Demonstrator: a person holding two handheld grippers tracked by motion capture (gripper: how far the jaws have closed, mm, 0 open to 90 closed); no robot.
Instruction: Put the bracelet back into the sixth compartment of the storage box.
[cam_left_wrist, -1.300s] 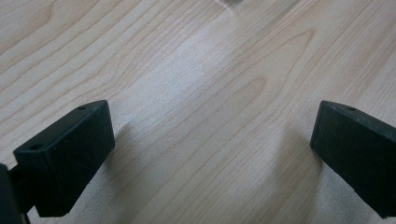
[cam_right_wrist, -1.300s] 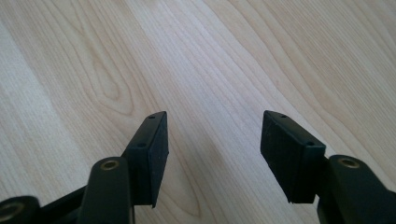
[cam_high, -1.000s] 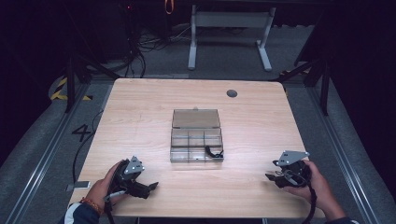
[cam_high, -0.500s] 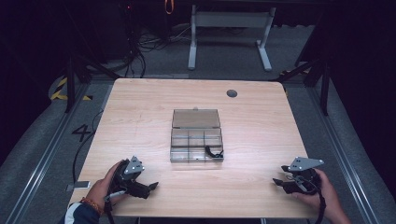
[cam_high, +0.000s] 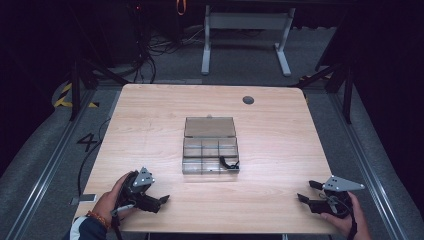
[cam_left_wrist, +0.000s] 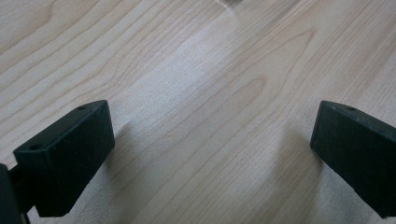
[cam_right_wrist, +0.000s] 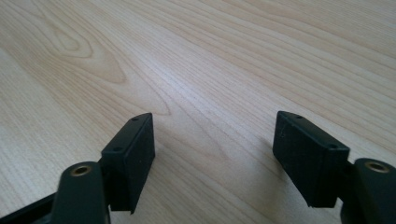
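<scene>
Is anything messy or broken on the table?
Nothing looks broken or spilled. The clear plastic compartment box sits square mid-table with its lid open, and one small black curved piece lies in its front right compartment. That piece looks a bit crooked, nothing more.

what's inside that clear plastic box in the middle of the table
The clear compartment box lies open, its lid folded back. A small black curved item sits in the front right compartment. The other compartments look empty; what the item is cannot be told.

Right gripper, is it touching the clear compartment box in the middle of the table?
Apart. The high view shows the right gripper near the table's front corner, with bare wood between it and the compartment box.
</scene>
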